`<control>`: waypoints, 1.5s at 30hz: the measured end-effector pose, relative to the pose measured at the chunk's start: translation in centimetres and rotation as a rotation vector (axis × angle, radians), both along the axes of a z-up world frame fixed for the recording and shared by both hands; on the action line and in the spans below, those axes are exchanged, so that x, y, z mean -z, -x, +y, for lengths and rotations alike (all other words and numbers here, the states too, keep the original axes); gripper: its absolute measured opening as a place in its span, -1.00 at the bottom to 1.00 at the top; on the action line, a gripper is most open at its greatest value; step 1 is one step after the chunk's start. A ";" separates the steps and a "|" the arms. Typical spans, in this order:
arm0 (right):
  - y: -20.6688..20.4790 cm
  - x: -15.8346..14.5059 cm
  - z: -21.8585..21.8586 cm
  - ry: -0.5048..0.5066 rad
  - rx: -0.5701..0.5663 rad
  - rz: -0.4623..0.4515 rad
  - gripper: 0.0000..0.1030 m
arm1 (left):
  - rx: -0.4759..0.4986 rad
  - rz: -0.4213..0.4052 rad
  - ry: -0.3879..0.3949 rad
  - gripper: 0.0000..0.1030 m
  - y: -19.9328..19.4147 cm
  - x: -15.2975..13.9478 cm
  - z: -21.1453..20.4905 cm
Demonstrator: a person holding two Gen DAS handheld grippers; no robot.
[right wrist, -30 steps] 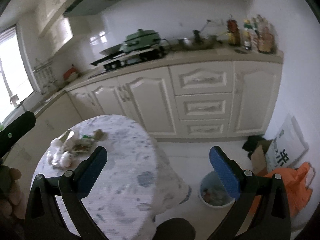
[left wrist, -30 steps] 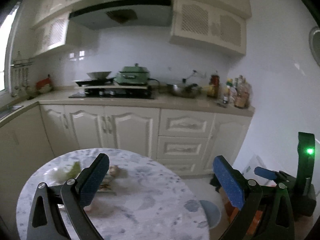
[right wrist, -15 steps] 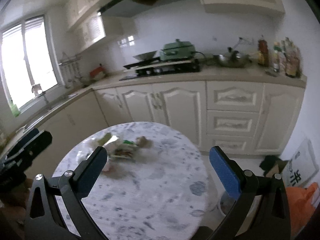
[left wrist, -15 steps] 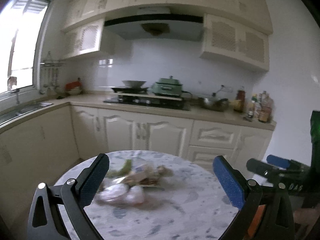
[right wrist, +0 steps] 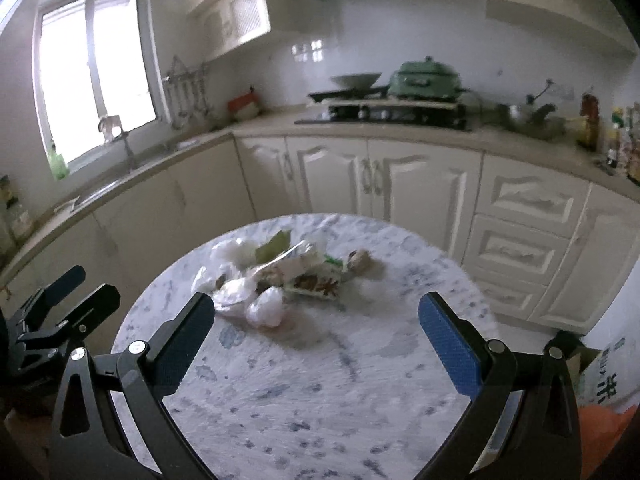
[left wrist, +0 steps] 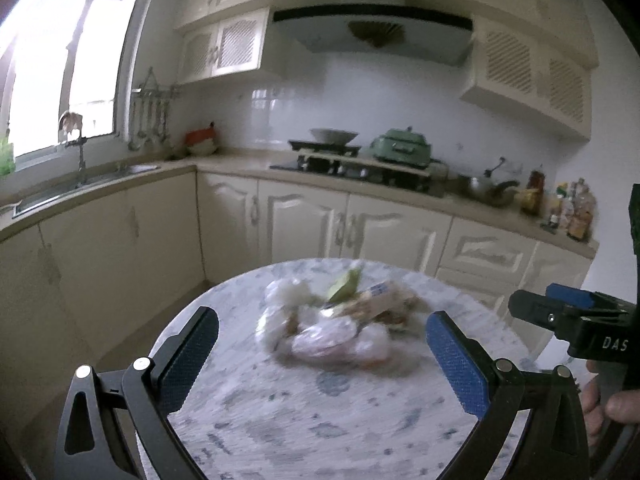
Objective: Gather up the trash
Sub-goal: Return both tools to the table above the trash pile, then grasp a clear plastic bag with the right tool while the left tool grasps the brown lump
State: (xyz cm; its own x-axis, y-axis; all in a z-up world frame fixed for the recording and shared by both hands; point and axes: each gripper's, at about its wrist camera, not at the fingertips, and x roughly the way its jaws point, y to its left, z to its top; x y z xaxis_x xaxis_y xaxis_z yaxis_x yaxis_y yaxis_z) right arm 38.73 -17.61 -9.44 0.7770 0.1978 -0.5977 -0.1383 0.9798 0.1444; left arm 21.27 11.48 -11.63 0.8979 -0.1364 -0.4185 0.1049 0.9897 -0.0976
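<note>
Left gripper [left wrist: 322,340] hangs over the near part of the round table [left wrist: 320,420], jaws spread wide, nothing btwn them. Right gripper [right wrist: 316,322] likewise: jaws wide apart, nothing held, over the table's near half. Bare marbled top lies btwn both grippers and the trash pile [right wrist: 276,276], which sits past the fingertips, toward the far-left part of the table, well inside the rim; wrappers, crumpled plastic, a green scrap, blurred in left view [left wrist: 332,324]. Table's right edge drops to floor w/ a paper bag [right wrist: 608,376] near it. Beyond the far edge, a floor gap, then cabinets [right wrist: 384,176] and counter w/ stove [right wrist: 384,110].
</note>
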 end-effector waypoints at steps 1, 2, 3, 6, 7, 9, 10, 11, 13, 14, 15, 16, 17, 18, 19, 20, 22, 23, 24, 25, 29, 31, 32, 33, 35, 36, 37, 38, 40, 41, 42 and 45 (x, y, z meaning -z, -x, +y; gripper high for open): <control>-0.6 0.6 0.4 0.003 -0.008 0.017 1.00 | -0.004 0.011 0.001 0.99 -0.9 0.0 0.5; -1.2 1.2 0.8 0.005 -0.016 0.035 1.00 | -0.007 0.024 0.002 0.99 -1.5 0.3 0.7; -1.9 1.9 1.2 0.007 -0.023 0.053 1.00 | -0.011 0.039 0.003 0.98 -2.1 0.6 1.0; -4.0 4.1 2.7 0.018 -0.054 0.106 1.00 | -0.017 0.082 0.008 0.99 -4.4 1.5 1.8; -4.4 4.6 3.0 0.020 -0.062 0.115 1.00 | -0.021 0.098 0.006 0.99 -5.4 1.8 2.1; -6.0 6.1 4.1 0.027 -0.087 0.154 1.00 | -0.027 0.125 0.006 0.98 -7.0 2.3 2.5; -6.9 6.9 4.8 0.031 -0.103 0.172 1.00 | -0.032 0.143 0.008 0.99 -7.7 2.7 2.9; -7.5 7.5 5.3 0.031 -0.118 0.183 1.00 | -0.035 0.154 0.008 0.98 -8.6 2.8 3.0; -8.7 8.6 6.2 0.040 -0.150 0.206 1.00 | -0.046 0.173 0.009 0.98 -10.2 3.1 3.6; -9.6 9.3 6.7 0.045 -0.173 0.225 1.00 | -0.051 0.182 0.010 0.98 -11.0 3.2 3.9; -10.4 10.0 7.1 0.043 -0.198 0.242 1.00 | -0.057 0.190 0.010 0.98 -11.8 3.3 4.3; -10.9 10.5 7.4 0.045 -0.211 0.252 1.00 | -0.063 0.197 0.008 0.98 -12.6 3.4 4.4; -11.7 11.2 7.9 0.055 -0.237 0.270 1.00 | -0.069 0.204 0.007 0.98 -13.4 3.5 4.7; -12.5 11.9 8.4 0.067 -0.270 0.288 1.00 | -0.073 0.211 0.006 0.98 -14.0 3.7 4.9; -12.8 12.2 8.6 0.077 -0.288 0.300 1.00 | -0.077 0.221 0.006 0.98 -14.7 4.0 5.1; -13.5 12.8 9.1 0.103 -0.315 0.317 1.00 | -0.080 0.233 0.007 0.98 -15.5 4.1 5.3; -14.3 13.5 9.8 0.126 -0.374 0.324 1.00 | -0.082 0.246 0.007 0.98 -16.5 4.6 5.5; -14.5 13.7 10.2 0.119 -0.414 0.322 0.99 | -0.084 0.252 0.004 0.98 -17.0 4.8 5.6; -14.7 13.9 10.5 0.120 -0.437 0.320 0.99 | -0.084 0.264 0.009 0.98 -17.5 4.8 5.7; -14.7 13.9 10.7 0.124 -0.460 0.317 0.99 | -0.083 0.267 0.021 0.98 -17.8 4.8 5.8; -14.8 13.8 12.0 0.116 -0.580 0.294 0.84 | -0.092 0.261 0.030 0.98 -18.8 4.8 6.1; -15.0 14.0 12.8 0.133 -0.601 0.276 0.81 | -0.091 0.263 0.030 0.98 -19.3 4.9 6.0; -15.0 14.1 13.3 0.156 -0.610 0.269 0.76 | -0.091 0.263 0.026 0.98 -19.7 4.9 5.9; -14.9 14.2 13.7 0.168 -0.622 0.262 0.58 | -0.092 0.261 0.023 0.98 -19.1 5.2 6.0; -14.0 14.1 14.1 0.200 -0.635 0.235 0.13 | -0.097 0.259 0.018 0.98 -19.3 5.2 6.0; -13.5 14.0 14.0 0.200 -0.638 0.232 -0.22 | -0.098 0.260 0.018 0.98 -19.2 5.3 5.9; -13.0 13.9 13.7 0.192 -0.632 0.237 -0.31 | -0.097 0.261 0.016 0.98 -19.0 5.5 5.9; -12.6 13.9 13.5 0.197 -0.623 0.235 -0.35 | -0.094 0.260 0.012 0.98 -19.1 5.5 5.8; -11.5 13.7 12.7 0.210 -0.597 0.229 -0.38 | -0.088 0.259 0.010 0.99 -18.7 5.7 5.5; -10.8 13.7 12.0 0.201 -0.574 0.234 -0.38 | -0.076 0.260 0.004 0.98 -19.0 5.8 5.1; -10.1 13.6 11.2 0.187 -0.550 0.238 -0.38 | -0.068 0.257 -0.008 0.99 -18.7 5.9 4.6; -8.6 13.5 8.8 0.123 -0.508 0.251 -0.39 | -0.073 0.246 -0.030 0.99 -19.4 6.3 3.4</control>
